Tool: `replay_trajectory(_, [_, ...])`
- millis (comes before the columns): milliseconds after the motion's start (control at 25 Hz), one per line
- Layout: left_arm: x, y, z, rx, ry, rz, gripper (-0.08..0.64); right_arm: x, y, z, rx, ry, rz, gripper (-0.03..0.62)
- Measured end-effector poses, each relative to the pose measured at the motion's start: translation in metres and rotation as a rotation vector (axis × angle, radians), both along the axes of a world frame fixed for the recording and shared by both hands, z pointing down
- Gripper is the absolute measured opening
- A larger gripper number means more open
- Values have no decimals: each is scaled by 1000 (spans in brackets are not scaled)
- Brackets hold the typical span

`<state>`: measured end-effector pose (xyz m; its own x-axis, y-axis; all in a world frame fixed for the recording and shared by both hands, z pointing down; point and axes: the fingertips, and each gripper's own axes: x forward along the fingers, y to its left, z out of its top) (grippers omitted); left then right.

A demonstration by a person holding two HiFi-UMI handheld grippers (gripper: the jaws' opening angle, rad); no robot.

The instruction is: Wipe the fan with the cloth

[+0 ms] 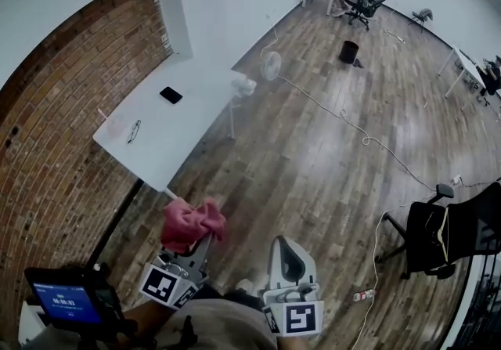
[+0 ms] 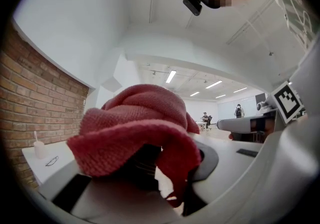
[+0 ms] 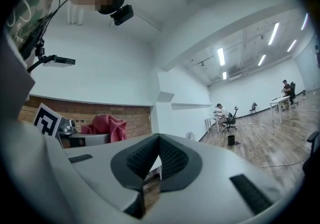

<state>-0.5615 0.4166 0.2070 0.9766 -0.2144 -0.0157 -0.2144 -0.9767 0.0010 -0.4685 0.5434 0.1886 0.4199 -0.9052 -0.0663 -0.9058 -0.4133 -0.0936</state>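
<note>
A bunched red cloth (image 1: 190, 222) sits in my left gripper (image 1: 196, 240), whose jaws are shut on it; in the left gripper view the cloth (image 2: 135, 133) covers the jaws and hides most of what lies ahead. My right gripper (image 1: 290, 256) is beside it, shut and empty, and in its own view the jaw pads (image 3: 156, 160) meet with nothing between them. A small white fan (image 1: 271, 65) stands on the wooden floor far ahead, past the white table (image 1: 184, 125), and shows tiny in the right gripper view as the fan (image 3: 190, 136).
On the table lie a black phone (image 1: 171, 95), glasses (image 1: 134, 131) and a small cup (image 1: 114, 126). A brick wall (image 1: 70, 106) runs along the left. A white cable (image 1: 344, 115) crosses the floor. A black office chair (image 1: 450, 235) stands at the right, a black bin (image 1: 349, 52) farther off.
</note>
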Motion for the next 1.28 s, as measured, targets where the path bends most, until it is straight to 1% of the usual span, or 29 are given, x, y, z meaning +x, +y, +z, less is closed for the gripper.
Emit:
replay_trajectory(120, [6,2,-4,15,-11,-2,60,5,-2,-3,-7,20,15,11])
replay_trajectory(240, [12,7,-3,12,-21,0,60,6,-5,0,-22,29,5,11])
replay_trajectory(400, [20,19,-1,14,-31,9,60,7,0,6,-42,29,3,11])
replay_trajectory(520, [21,26,-3,31,-36,22,60,6,2,8,-44,24,0,11])
replay_trajectory(600, [21,25,-2,40,-36,24,60,6,0,11,-47,17,-2,11])
replay_trajectory(680, [22,22,1,33,-40,22,60,5,-4,17,-56,-2,-9,11])
replay_trajectory(760, [24,18,9,22,-50,20,60,0,-6,27,-85,-44,-32,11])
replay_trajectory(840, [28,10,16,12,-62,18,60,1,-8,36,-119,-64,-42,11])
replay_trajectory(1000, [44,-10,31,-22,-77,16,60,22,-14,45,-137,-85,-4,11])
replay_trajectory(1120, [64,-25,38,-32,-80,35,60,49,-23,47,-136,-56,39,11])
replay_trajectory(1160, [73,-32,40,-36,-80,44,60,57,-30,48,-145,-55,43,11])
replay_trajectory(1280, [102,-54,44,-52,-81,71,60,76,-55,49,-178,-90,27,11])
